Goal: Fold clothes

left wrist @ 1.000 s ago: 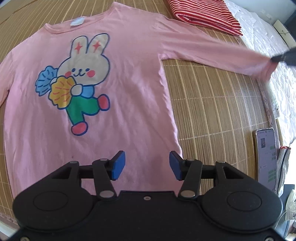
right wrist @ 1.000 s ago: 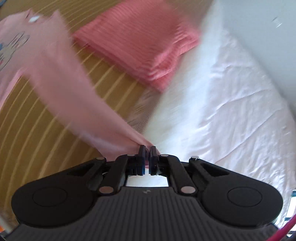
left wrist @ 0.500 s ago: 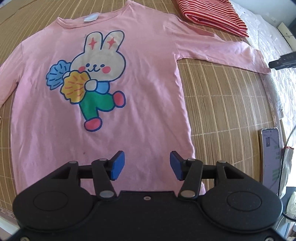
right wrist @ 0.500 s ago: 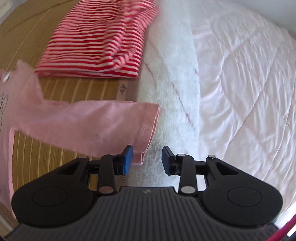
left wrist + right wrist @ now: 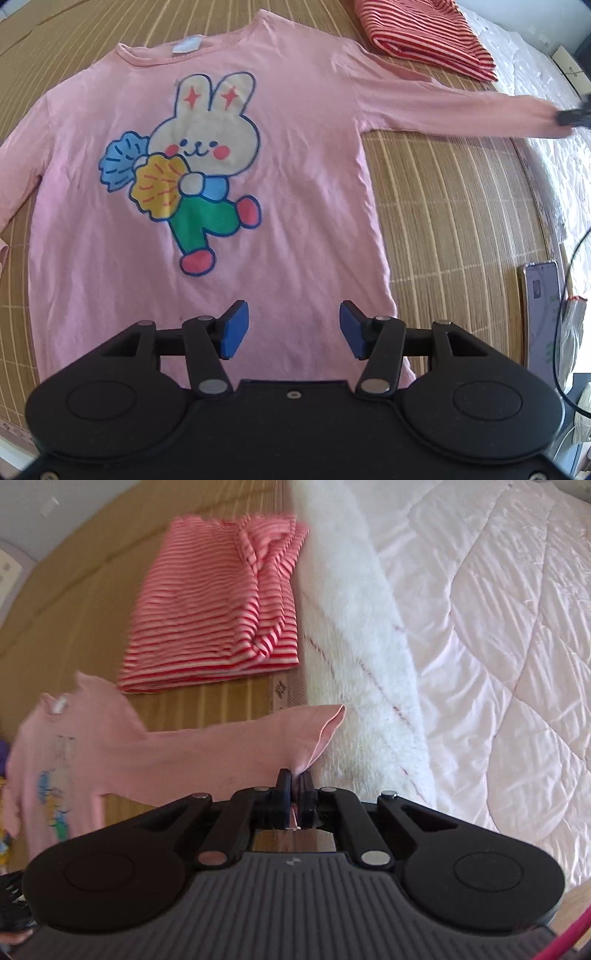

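A pink long-sleeved cotton shirt with a cartoon rabbit print point(image 5: 207, 177) lies spread front-up on a woven bamboo mat point(image 5: 454, 221), filling the centre and left of the left wrist view, its neckline toward the top of the frame and its hem at the bottom. The left gripper point(image 5: 293, 328) hovers over the hem at lower centre with its blue-padded jaws wide apart, holding nothing. One sleeve stretches to the upper right of that frame, where the right gripper point(image 5: 574, 116) shows as a dark blurred shape at the cuff. In the right wrist view the right gripper point(image 5: 294, 788) has its jaws pressed together on the sleeve cuff point(image 5: 317, 734), whose open end flares just above them at centre frame. A folded red-and-white striped garment point(image 5: 218, 605) lies on the mat at upper left of that view, beside a white fluffy blanket point(image 5: 354, 642) and a pale pink quilted bedcover point(image 5: 498, 635) filling the right. A smartphone point(image 5: 541, 306) lies at the right edge of the left wrist view.
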Demonstrator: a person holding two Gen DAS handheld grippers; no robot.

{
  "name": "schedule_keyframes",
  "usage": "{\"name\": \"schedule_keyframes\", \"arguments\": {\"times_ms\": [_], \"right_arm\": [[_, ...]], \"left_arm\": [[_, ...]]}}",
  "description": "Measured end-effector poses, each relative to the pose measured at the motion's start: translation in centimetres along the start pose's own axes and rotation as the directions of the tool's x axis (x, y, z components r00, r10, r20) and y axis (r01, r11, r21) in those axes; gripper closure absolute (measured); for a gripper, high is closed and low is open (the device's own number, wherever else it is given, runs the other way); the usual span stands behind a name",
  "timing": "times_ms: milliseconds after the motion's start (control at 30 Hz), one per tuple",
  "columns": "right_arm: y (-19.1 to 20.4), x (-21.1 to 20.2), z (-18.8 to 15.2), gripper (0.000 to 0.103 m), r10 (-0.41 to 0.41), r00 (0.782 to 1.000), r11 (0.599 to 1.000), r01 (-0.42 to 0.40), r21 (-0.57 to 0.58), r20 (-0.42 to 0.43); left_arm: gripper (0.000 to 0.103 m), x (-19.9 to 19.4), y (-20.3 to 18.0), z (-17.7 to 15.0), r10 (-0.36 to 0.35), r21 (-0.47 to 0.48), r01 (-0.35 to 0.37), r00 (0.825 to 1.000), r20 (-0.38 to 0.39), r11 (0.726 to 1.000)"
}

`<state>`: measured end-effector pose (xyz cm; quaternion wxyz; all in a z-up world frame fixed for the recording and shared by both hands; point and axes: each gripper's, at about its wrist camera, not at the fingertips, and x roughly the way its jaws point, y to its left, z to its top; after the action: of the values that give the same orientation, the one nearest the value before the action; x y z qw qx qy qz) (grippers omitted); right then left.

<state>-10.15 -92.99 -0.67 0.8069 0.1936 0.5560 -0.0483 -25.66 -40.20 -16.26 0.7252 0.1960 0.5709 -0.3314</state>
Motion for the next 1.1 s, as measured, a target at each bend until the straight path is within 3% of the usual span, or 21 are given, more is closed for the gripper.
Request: {"name": "schedule_keyframes", "arguments": {"times_ms": [100, 233, 367, 500, 633, 767, 967, 1100], "right_arm": [[-0.2, -1.6, -1.5, 0.099, 0.022, 0.999, 0.999, -0.021, 0.023, -0.047], [0.5, -0.2, -3.4, 0.099, -0.018, 0.995, 1.0, 0.02, 0.018, -0.096], [1.9, -0.4, -4.3, 0.099, -0.033, 0.998, 0.999, 0.035, 0.032, -0.046], [5.8, -3.5, -4.0, 0.098, -0.009, 0.999, 1.0, 0.01, -0.016, 0.047], [13.5, -6.4, -2.7, 0.099, 0.042, 0.994, 0.984, -0.023, -0.176, 0.103], [23.2, -7.3, -1.8, 0.098, 0.103, 0.987, 0.939, -0.056, -0.339, 0.122], [38.3, -3.5, -2.0, 0.098, 0.148, 0.983, 0.876, -0.078, -0.476, 0.11], [47.1, 1.4, -3.0, 0.098, 0.147, 0.985, 0.855, -0.083, -0.512, 0.086]], "left_arm": [[0.046, -0.1, 1.0, 0.1, 0.009, -0.018, -0.009, 1.0, 0.006, 1.0], [0.046, -0.4, 2.4, -0.2, 0.01, -0.029, -0.01, 1.0, 0.004, 1.0], [0.046, -0.7, 3.8, -0.9, 0.019, -0.029, -0.019, 1.0, 0.001, 0.999], [0.046, -1.1, 5.8, -1.6, 0.036, -0.059, -0.035, 0.999, 0.01, 0.998], [0.046, -1.9, 8.2, -1.7, 0.03, -0.092, -0.025, 0.999, 0.043, 0.995], [0.046, -2.6, 10.8, -1.4, -0.016, -0.078, 0.021, 0.998, 0.068, 0.997], [0.045, -4.6, 16.0, -1.6, -0.082, -0.038, 0.085, 0.994, 0.072, 0.996], [0.045, -5.6, 19.9, -2.4, -0.097, -0.02, 0.098, 0.993, 0.068, 0.995]]}}
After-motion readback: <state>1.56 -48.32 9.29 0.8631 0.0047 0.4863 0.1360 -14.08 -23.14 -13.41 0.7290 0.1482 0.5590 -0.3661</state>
